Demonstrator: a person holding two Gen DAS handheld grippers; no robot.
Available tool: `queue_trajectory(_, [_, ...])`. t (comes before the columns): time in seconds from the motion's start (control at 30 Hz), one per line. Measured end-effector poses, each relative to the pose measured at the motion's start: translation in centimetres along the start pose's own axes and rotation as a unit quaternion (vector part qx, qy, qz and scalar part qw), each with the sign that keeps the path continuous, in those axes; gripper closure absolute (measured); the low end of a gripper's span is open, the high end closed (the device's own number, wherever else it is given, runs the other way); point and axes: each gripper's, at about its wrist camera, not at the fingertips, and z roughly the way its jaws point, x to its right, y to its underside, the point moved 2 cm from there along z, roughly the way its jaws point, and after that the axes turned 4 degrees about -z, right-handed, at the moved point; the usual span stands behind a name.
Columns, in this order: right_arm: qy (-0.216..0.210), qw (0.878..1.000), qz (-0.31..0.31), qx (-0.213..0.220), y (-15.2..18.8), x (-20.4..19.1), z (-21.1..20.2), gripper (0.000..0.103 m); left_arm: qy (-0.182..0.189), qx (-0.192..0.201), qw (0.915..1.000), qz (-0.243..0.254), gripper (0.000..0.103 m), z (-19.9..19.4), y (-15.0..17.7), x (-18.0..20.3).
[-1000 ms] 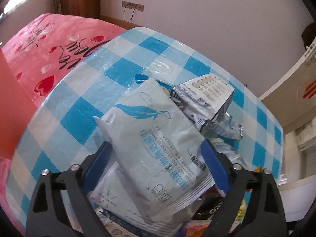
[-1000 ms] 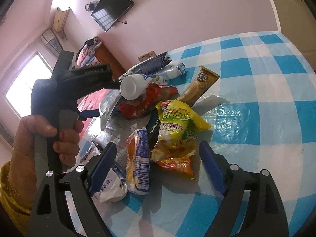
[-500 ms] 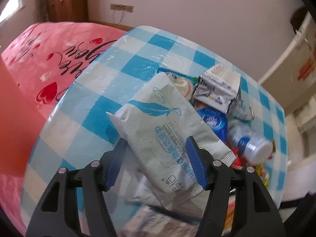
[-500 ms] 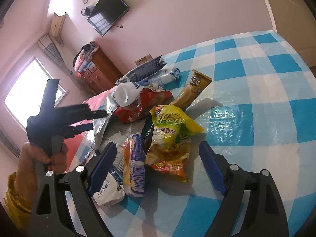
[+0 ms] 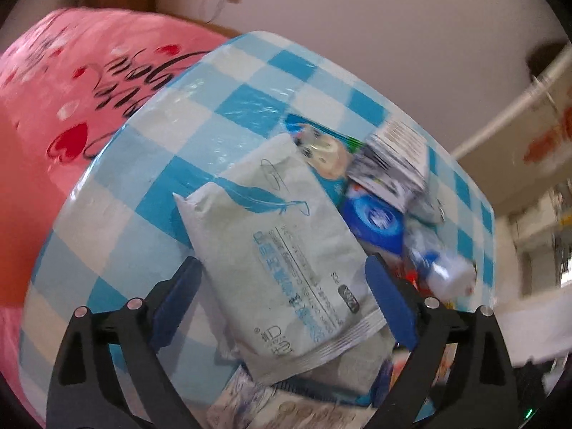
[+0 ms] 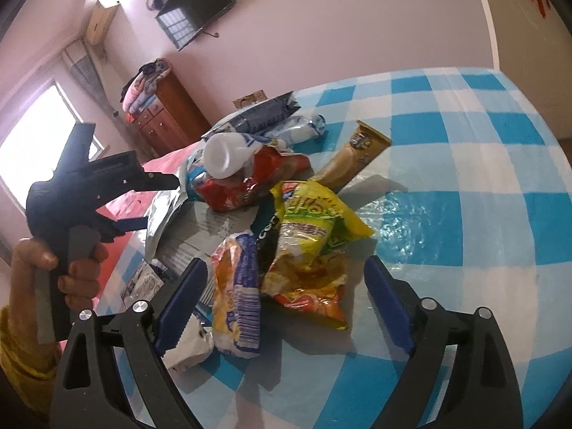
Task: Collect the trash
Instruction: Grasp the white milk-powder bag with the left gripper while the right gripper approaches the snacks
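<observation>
A pile of trash lies on a round table with a blue-and-white checked cloth [image 6: 464, 136]. My left gripper [image 5: 286, 286] is shut on a pale wet-wipe packet [image 5: 279, 250] and holds it above the table's left edge. In the right wrist view this packet [image 6: 162, 211] hangs from the left gripper [image 6: 161, 200]. My right gripper [image 6: 282, 289] is open and empty, hovering over a yellow snack bag [image 6: 311, 236] and an orange-and-blue wrapper [image 6: 236, 296]. A white bottle [image 6: 228, 153], a red bag [image 6: 250, 186] and a tan wrapper [image 6: 354, 157] lie behind.
A pink bed [image 5: 71, 100] lies beyond the table's left edge. A wooden dresser [image 6: 164, 114] and a wall TV [image 6: 196, 21] are at the back. A grey carton [image 5: 393, 164], a blue packet [image 5: 375, 221] and a crumpled white paper [image 6: 189, 343] also lie in the pile.
My left gripper closed on the wet-wipe packet and lifted it off the pile, pulling back toward the table's edge. My right gripper has barely moved.
</observation>
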Motion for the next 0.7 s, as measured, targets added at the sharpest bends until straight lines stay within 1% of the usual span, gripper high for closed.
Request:
queue_trajectory(0.07, [-0.003,1.0,0.013,-0.003,-0.1,0.5,0.1,0.015,-0.006,0.002,0.9998,-0.019,0.01,0.5,-0.5,-0.2])
queue_trajectory(0.23, [-0.002,0.999,0.033,-0.001,-0.2,1.2,0.0,0.016,-0.009,-0.013,0.9995,-0.028,0.01,1.8,-0.3,-0.7])
queue_trajectory(0.27, [0.001,0.999,0.033,-0.001,-0.2,1.2,0.0,0.017,-0.008,-0.009,0.9997,-0.022,0.012,1.7,-0.2,-0.7])
queue_trajectory(0.33, [0.008,0.999,0.031,0.0,-0.2,1.1,0.0,0.018,-0.007,-0.003,0.9999,-0.01,0.022,1.4,0.3,-0.7])
queue_trajectory(0.37, [0.01,1.0,0.029,-0.001,-0.2,1.0,0.0,0.018,-0.002,-0.002,1.0,-0.008,0.032,1.2,0.4,-0.8])
queue_trajectory(0.4, [0.014,0.999,0.028,-0.001,-0.2,0.9,0.0,0.02,0.015,-0.006,0.9998,-0.007,0.039,1.1,0.6,-0.8])
queue_trajectory(0.43, [0.019,0.999,0.028,-0.001,-0.2,0.9,0.1,0.025,0.022,-0.009,0.9997,-0.008,0.041,1.0,0.7,-1.0])
queue_trajectory(0.47, [0.022,0.999,0.028,-0.003,-0.2,0.9,0.1,0.028,0.028,-0.01,0.9995,-0.007,0.044,0.9,0.7,-1.1])
queue_trajectory(0.6, [0.041,0.999,0.018,-0.006,-0.3,0.4,0.4,0.031,0.051,-0.006,0.9987,0.003,0.059,0.1,1.0,-1.4])
queue_trajectory(0.63, [0.039,0.999,0.022,-0.006,-0.3,0.3,0.4,0.035,0.063,-0.006,0.998,0.007,0.061,-0.2,1.0,-1.6])
queue_trajectory(0.7, [0.028,0.999,0.041,-0.006,-0.3,0.5,0.5,0.041,0.074,-0.008,0.9972,0.012,0.066,-0.4,1.0,-1.7])
